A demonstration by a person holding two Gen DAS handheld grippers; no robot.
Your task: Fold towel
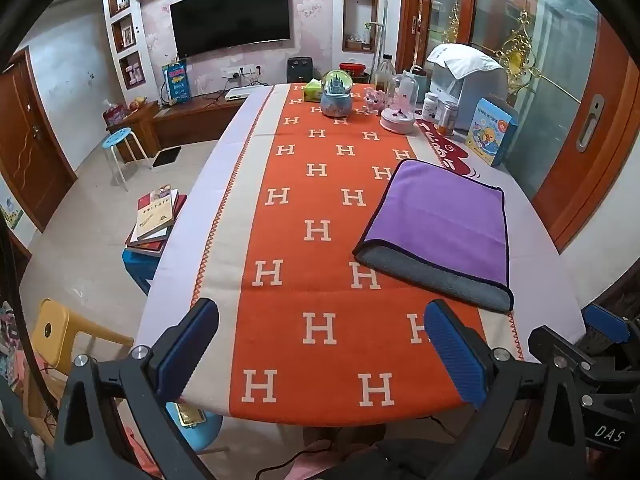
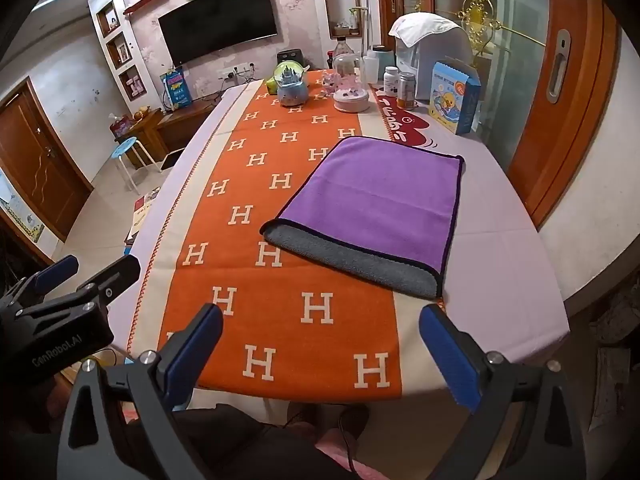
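While both tools hang back over the near end of the table (image 2: 516,216), nothing is in hand, so you judge the step to be the approach for the next fold. The table carries an orange runner (image 2: 280,280) printed with letter H's down its middle, with pale cloth bare on either side. The towel (image 2: 376,196), purple on top with a grey underlayer showing along its near edge, lies flat and already doubled on the right half, straddling the runner's right border. Its near-right corner sits close to the table's right edge; its far edge lies just short of a red sticker (image 2: 404,120).

To fold well, take the two near corners where the dark piping turns, pinch both layers together, and carry them evenly to the far edge so the borders meet. Open room lies to the left and in front of the towel; the far end is crowded by a water dispenser (image 2: 432,60), a blue box (image 2: 456,96), a glass dome (image 2: 350,84) and a snow globe (image 2: 292,82), so keep the sweep low and short.

Your left gripper (image 1: 320,356) is spread wide, holding nothing. Your right gripper (image 2: 320,352) is equally wide, also empty, the nearer to the towel.
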